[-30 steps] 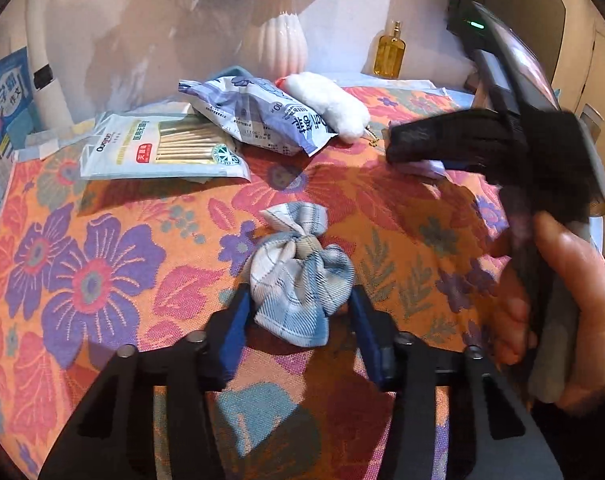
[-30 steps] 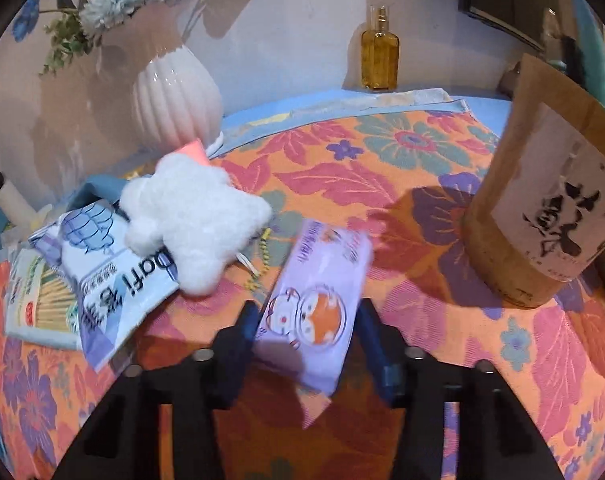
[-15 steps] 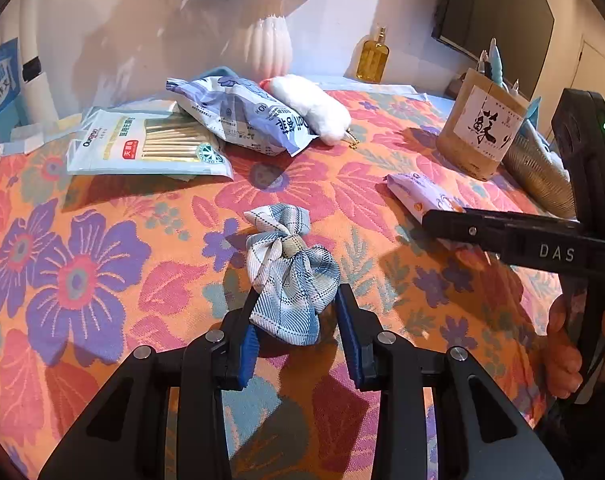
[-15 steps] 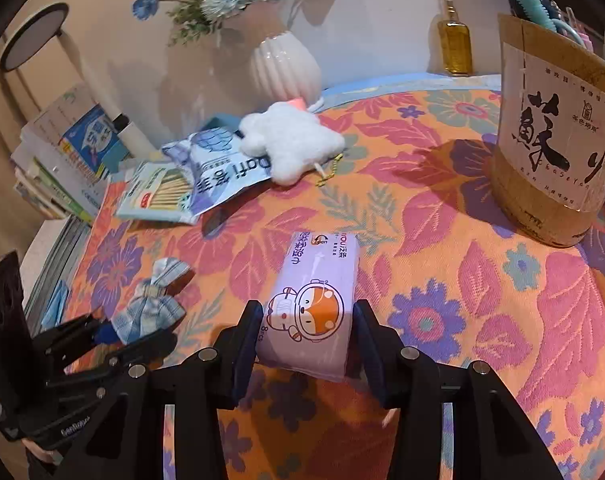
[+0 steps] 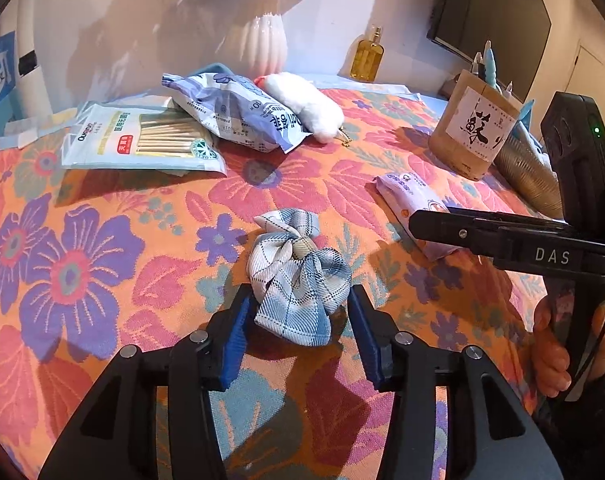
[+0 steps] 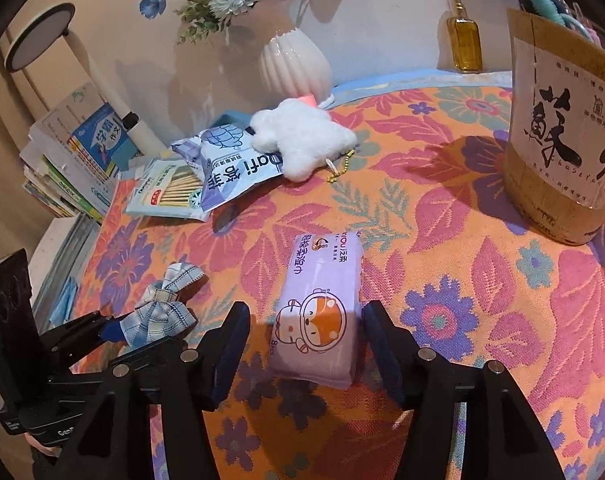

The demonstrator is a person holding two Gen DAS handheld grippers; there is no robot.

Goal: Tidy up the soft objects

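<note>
On the orange floral tablecloth [image 5: 102, 248], before a pale wall at frame top, a crumpled blue-and-white plaid fabric bow [image 5: 296, 276] is seen at lower centre between the released left gripper [image 5: 298, 332] pads, while a lilac tissue pack [image 6: 322, 308] is flanked by the spread right gripper [image 6: 306, 344].

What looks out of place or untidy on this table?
Nothing is spilled or damaged. At the back, the blue pack lies askew on top of the swab bag, and the white plush rests on the pack. The bow and tissue pack lie flat.

Woven plaid cloth bow [image 5: 298, 276]
</note>
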